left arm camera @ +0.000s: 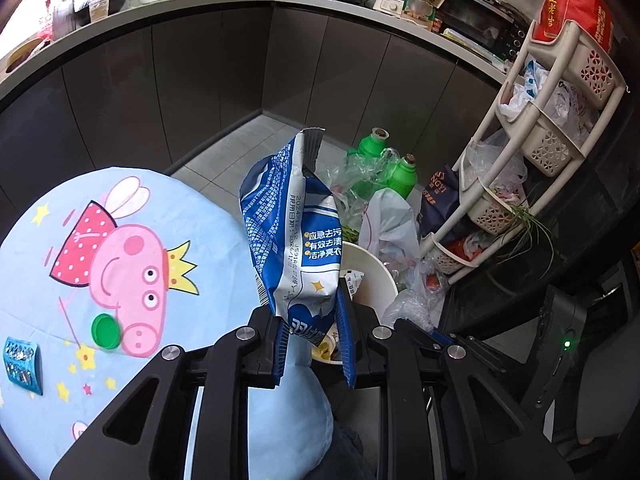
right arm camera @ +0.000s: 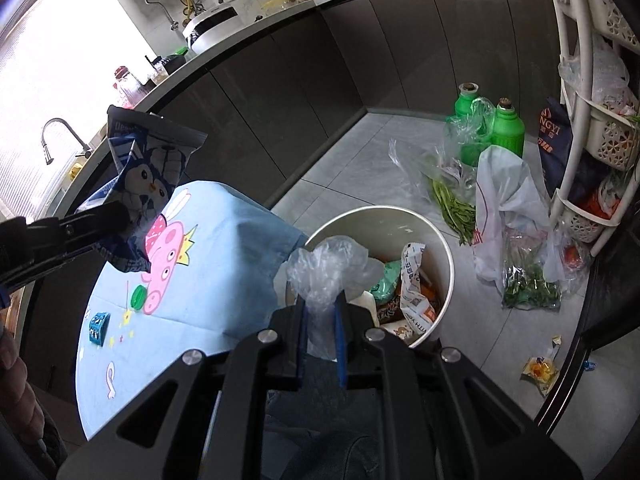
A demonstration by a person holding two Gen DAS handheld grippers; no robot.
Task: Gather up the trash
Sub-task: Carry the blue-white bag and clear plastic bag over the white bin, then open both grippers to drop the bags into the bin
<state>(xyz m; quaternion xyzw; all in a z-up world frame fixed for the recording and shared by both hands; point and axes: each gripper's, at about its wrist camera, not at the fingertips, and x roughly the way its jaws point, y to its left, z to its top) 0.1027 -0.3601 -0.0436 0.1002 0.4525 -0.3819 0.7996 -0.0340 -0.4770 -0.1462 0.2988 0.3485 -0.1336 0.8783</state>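
Left gripper: pinches the lower end of a blue-and-white wrapper, which stands up ahead of the fingers; its bottom edge is hidden between the pads.
Right gripper: pressed together on a crumpled clear plastic bag; the bag's lower part runs down between the fingers, its end not visible.
Trash bin: white, round, just ahead of and below the right gripper, holding packets whose print is hard to read; from the left wrist only a slice of its rim shows behind the wrapper.
Table: left of both grippers, under a light blue cartoon cloth; its near edge is cut off by the gripper bodies.
Green cap: on the cloth, left of the left gripper.
Blue packet: further left, contents unclear.
Floor wrapper: yellow, right of the right gripper, too small to identify.
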